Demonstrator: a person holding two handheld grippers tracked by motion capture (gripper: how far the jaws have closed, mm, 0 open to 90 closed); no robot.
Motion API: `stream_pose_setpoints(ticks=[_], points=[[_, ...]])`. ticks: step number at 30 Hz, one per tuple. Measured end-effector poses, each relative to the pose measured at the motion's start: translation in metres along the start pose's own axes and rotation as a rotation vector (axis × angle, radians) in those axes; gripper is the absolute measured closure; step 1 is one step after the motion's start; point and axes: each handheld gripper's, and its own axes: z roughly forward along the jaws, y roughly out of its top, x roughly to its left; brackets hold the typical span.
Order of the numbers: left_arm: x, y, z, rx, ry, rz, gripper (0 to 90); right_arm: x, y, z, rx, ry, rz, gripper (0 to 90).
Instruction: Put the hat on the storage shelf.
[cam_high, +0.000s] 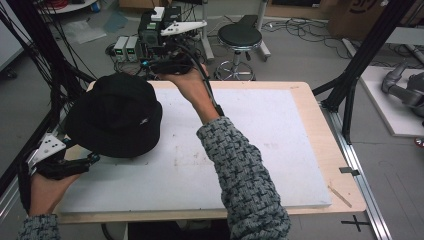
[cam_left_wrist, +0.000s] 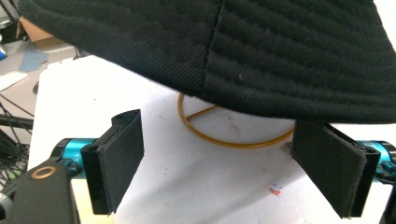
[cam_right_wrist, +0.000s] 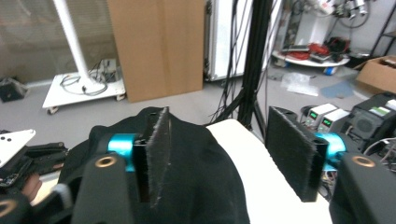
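Note:
A black bucket hat (cam_high: 116, 116) sits raised at the left of the white board (cam_high: 250, 150). In the left gripper view its brim (cam_left_wrist: 261, 51) hangs over a gold wire ring stand (cam_left_wrist: 224, 140) on the board. My left gripper (cam_high: 89, 160) is at the hat's near-left edge; it (cam_left_wrist: 219, 140) is open, with the jaws wide apart just below the brim and nothing between them. My right gripper (cam_high: 159, 65) hovers past the hat's far edge, held by a hand in a grey patterned sleeve. It (cam_right_wrist: 219, 126) is open over the hat's crown (cam_right_wrist: 196, 182).
The board lies on a wooden table (cam_high: 327, 150). Beyond the far edge stand a black stool (cam_high: 239, 37) and power supply boxes (cam_high: 127, 47) among floor cables. Black frame posts (cam_high: 357, 60) rise at the right and left. A cardboard sheet (cam_right_wrist: 156, 46) leans farther off.

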Motion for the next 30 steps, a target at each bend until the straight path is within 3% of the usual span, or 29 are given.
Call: stream_pose_setpoints(ticks=[12, 16, 20, 27, 30], points=[[-0.003, -0.003, 0.001, 0.018, -0.001, 0.016, 17.5, -0.025, -0.018, -0.061, -0.009, -0.096, 0.035, 24.6], [-0.004, -0.004, 0.000, 0.022, -0.010, 0.026, 17.4, -0.031, -0.021, -0.080, -0.006, -0.105, 0.062, 21.5], [-0.006, -0.004, 0.000, 0.025, -0.018, 0.031, 17.4, -0.030, -0.025, -0.098, -0.021, -0.122, 0.038, 20.8], [-0.010, -0.004, 0.002, 0.033, -0.030, 0.042, 17.4, -0.034, -0.043, -0.127, -0.043, -0.159, 0.044, 15.6], [-0.010, -0.006, 0.003, 0.043, -0.034, 0.043, 17.4, -0.036, -0.051, -0.139, -0.029, -0.176, 0.052, 13.4]])
